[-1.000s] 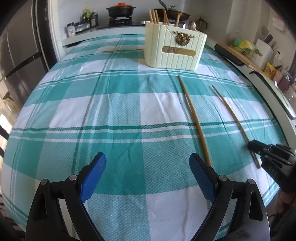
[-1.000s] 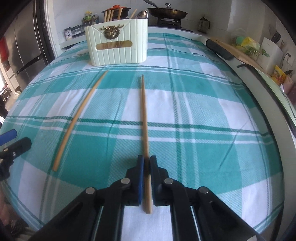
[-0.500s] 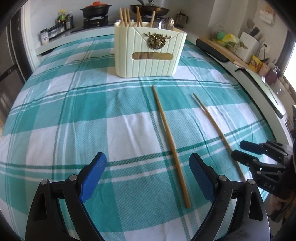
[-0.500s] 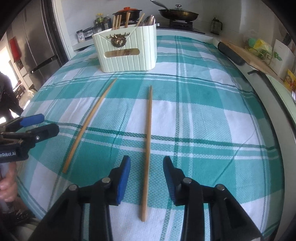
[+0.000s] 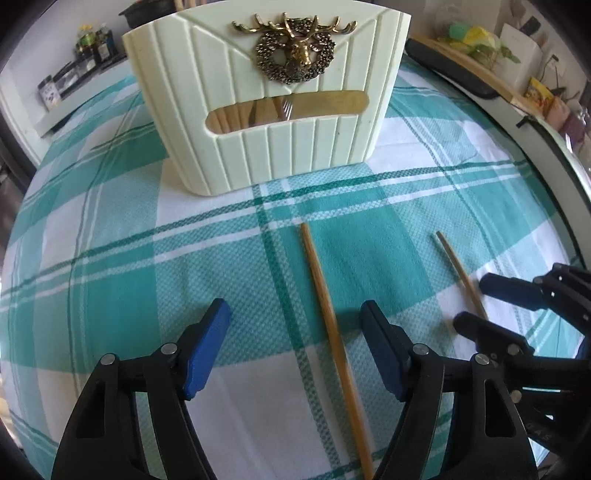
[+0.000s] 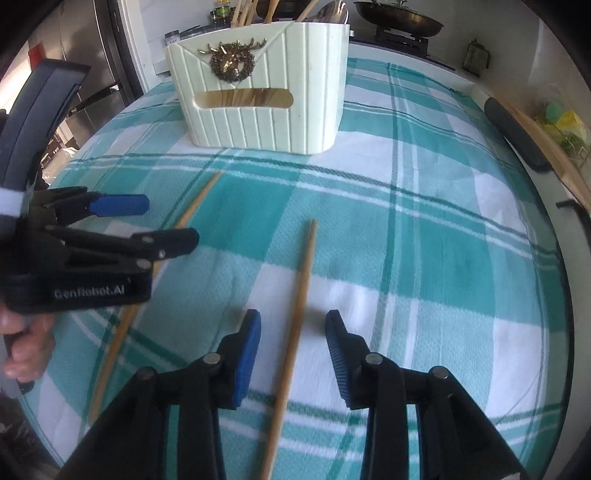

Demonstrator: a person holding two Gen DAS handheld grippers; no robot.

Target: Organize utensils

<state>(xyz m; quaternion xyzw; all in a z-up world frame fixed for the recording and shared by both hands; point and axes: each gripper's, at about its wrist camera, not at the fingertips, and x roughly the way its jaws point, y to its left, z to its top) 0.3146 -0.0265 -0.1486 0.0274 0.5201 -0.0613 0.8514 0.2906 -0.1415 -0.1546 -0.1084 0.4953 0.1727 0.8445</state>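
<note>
Both tongs stand open, each with one chopstick lying between its blue pads and no pad pressing on the wood.

From the left wrist camera, the left gripper (image 5: 295,347) fills the bottom of the frame. Its jaws have just been closing a little, yet a wide gap remains. One wooden chopstick (image 5: 332,332) lies flat on the green and white checked tablecloth (image 5: 110,258), running from the centre down to the lower edge, nearer to the right pad than to the left one. At the right edge the right gripper (image 5: 476,302) comes in from the side, and the second chopstick (image 5: 454,262) passes between its two fingers. The cream utensil holder (image 5: 266,110) with a brass deer ornament (image 5: 295,51) stands at the top centre, just beyond the far tips of both sticks.

From the right wrist camera, the right gripper (image 6: 293,350) sits at the bottom centre, jaws moderately apart. The second chopstick (image 6: 299,295) lies between the pads, touching neither, and points toward the holder (image 6: 258,99) in the upper middle. At the left, the left gripper (image 6: 147,225) is held by a hand (image 6: 26,343), low over the first chopstick (image 6: 192,206); whether a finger touches it is hard to say, because this part is slightly blurred. More chopsticks and a spoon (image 6: 332,11) stand inside the holder. A pan (image 6: 399,18) is at the upper right.
</note>
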